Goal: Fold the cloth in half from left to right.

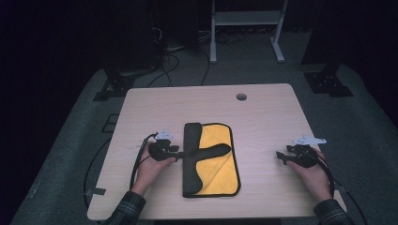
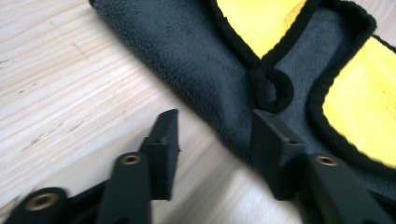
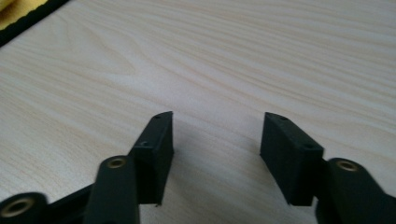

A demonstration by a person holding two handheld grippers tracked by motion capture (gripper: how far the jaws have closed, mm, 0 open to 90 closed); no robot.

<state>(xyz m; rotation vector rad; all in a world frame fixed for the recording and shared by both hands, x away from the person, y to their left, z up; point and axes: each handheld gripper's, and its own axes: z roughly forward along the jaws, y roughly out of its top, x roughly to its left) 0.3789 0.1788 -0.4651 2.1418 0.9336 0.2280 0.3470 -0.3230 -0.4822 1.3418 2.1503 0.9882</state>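
While the yellow cloth (image 1: 213, 161) with its black hem lies folded near the middle of the table (image 1: 263, 112), its dark grey underside is turned up along the edge toward nine o'clock, and a grey flap reaches across the yellow toward three o'clock. At the cloth's nine o'clock edge sits the left gripper (image 1: 177, 153), held in the person's left hand (image 1: 152, 169). In the left gripper view its jaws stand partly apart: one tip is over bare wood, the other is at the grey edge of the cloth (image 2: 187, 51), and nothing is pinched between them. Well apart from the cloth, toward three o'clock, the right gripper (image 1: 280, 156) rests in the right hand (image 1: 313, 173). Its jaws also stand partly apart over bare table (image 3: 233, 60), holding nothing.
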